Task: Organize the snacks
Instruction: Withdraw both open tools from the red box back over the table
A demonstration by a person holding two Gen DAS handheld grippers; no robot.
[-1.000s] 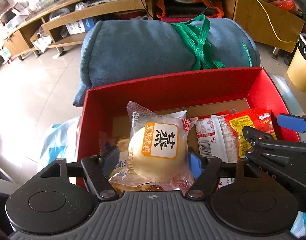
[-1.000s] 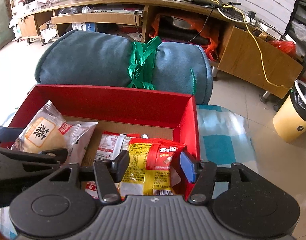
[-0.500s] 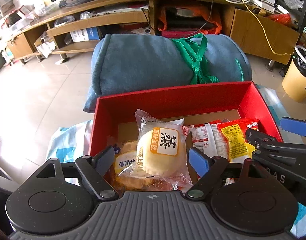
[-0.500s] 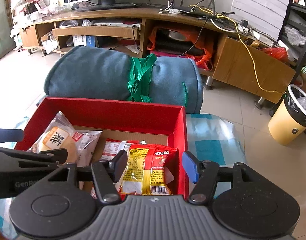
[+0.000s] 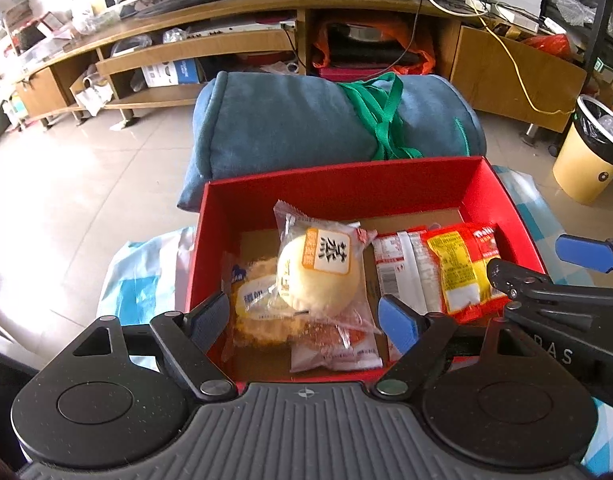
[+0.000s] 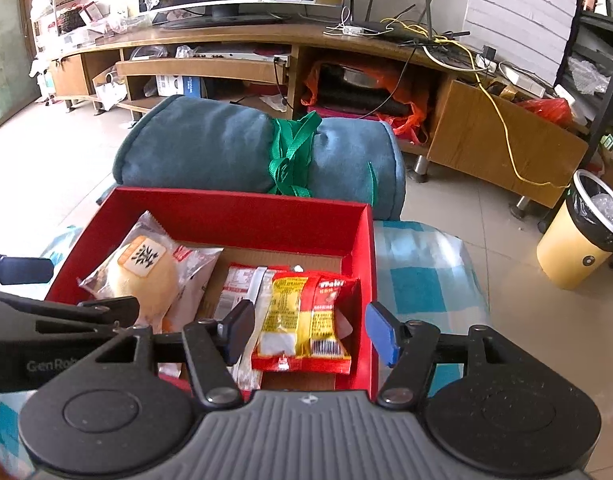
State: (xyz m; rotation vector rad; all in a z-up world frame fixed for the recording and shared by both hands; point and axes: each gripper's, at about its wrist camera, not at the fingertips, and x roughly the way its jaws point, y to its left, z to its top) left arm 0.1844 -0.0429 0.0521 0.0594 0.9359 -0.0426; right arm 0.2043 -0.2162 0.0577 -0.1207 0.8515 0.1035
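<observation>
A red cardboard box (image 5: 346, 188) (image 6: 242, 216) holds several snack packs. A wrapped steamed cake (image 5: 322, 276) (image 6: 146, 276) lies on other bread packs (image 5: 258, 304) at the box's left. A red-and-yellow Trolli pack (image 5: 462, 268) (image 6: 306, 320) lies at the right on a red-and-white pack (image 5: 398, 268). My left gripper (image 5: 304, 322) is open and empty, above the near edge of the box over the cake. My right gripper (image 6: 306, 332) is open and empty, its fingers either side of the Trolli pack and apart from it.
A rolled blue blanket (image 5: 326, 128) tied with a green strap lies behind the box. A blue-checked cloth (image 6: 422, 276) covers the surface under the box. A yellow bin (image 6: 582, 240) stands on the floor at the right. A wooden TV stand (image 6: 266, 60) runs along the back.
Both grippers have opened and pulled back and up from the box. The left let go of the steamed cake and the right let go of the Trolli pack; both packs now lie in the box.
</observation>
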